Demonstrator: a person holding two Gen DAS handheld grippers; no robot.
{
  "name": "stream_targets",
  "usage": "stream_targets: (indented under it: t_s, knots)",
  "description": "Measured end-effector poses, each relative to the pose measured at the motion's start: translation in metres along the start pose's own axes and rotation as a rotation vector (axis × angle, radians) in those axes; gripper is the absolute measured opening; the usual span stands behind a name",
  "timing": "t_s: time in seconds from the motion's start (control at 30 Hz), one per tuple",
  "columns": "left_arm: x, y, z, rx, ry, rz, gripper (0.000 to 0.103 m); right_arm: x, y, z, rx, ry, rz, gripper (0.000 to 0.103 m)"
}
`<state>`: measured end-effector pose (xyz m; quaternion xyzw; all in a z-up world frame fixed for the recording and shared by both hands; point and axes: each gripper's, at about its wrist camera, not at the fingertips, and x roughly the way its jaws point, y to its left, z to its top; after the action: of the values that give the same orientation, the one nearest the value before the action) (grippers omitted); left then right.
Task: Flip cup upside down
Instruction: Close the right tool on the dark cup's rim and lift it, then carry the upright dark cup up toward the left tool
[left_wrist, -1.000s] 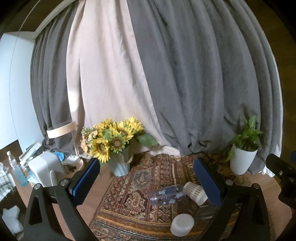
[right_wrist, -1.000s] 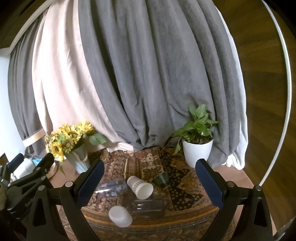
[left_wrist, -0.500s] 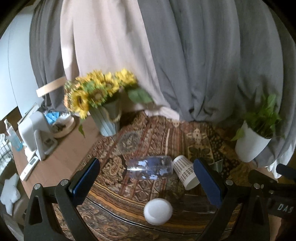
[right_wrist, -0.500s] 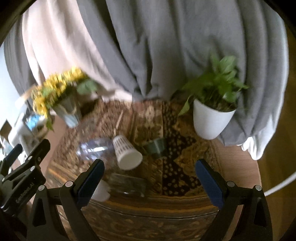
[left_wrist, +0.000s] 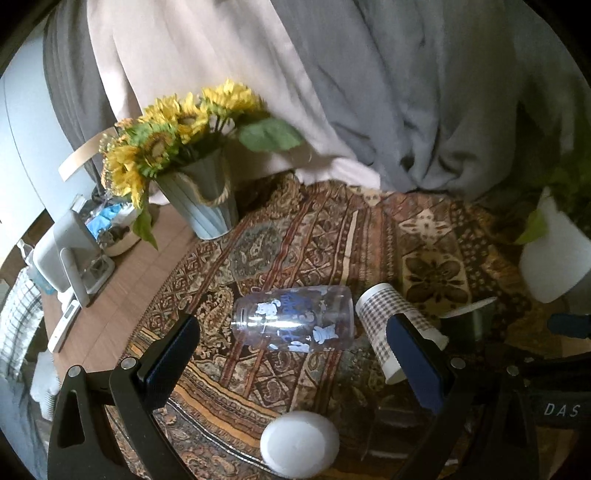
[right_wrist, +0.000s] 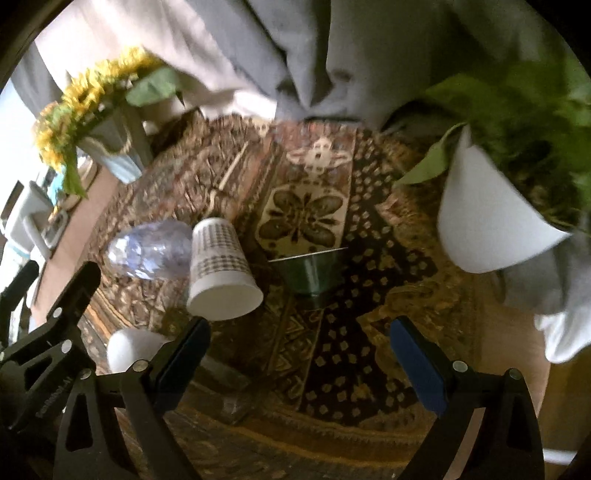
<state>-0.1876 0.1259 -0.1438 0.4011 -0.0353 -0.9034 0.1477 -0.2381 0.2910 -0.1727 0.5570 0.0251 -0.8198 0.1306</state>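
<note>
Paper cup (right_wrist: 221, 269), checked print, lies on its side mid-rug (right_wrist: 343, 373), mouth toward the near edge, touching clear printed tumbler (left_wrist: 295, 319); which cup is the target is a guess. Prob light, thin-walled, crushable, so pinch gently across mid-body, not the rim. Left gripper (left_wrist: 291, 360) and right gripper (right_wrist: 299, 360) both wide apart, holding nothing. White cup (left_wrist: 299, 443) by near edge. Legible text: "DAS" on right gripper body; tumbler lettering unreadable.

checked paper cup (right_wrist: 221, 271) lying on rug (right_wrist: 332, 354)
</note>
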Motion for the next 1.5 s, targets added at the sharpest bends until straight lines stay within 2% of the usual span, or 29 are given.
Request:
stream_targets:
  t_s: [0.2,0.47,0.8,0.87,1.23,1.5]
  knots:
    - [0.032,-0.014,0.001,0.013,0.039,0.052,0.103,0.041,-0.01,0.015,-0.024,0.073,0.003,0.093]
    - [0.054,-0.021,0.006,0.018,0.054,0.088,0.103,0.074,-0.015,0.028,-0.026,0.116,0.018,0.088]
    - [0.069,-0.021,0.007,0.018,0.075,0.092,0.103,0.099,-0.012,0.032,-0.035,0.157,0.048,0.071]
    - [0.071,-0.021,0.007,0.017,0.079,0.092,0.103,0.102,-0.011,0.031,-0.034,0.161,0.059,0.066]
    - [0.066,-0.018,0.004,0.025,0.078,0.072,0.103,0.099,-0.01,0.03,-0.033,0.151,0.03,0.064]
    - [0.043,-0.009,0.002,0.023,0.047,0.029,0.103,0.068,-0.006,0.02,-0.013,0.129,-0.003,0.064]
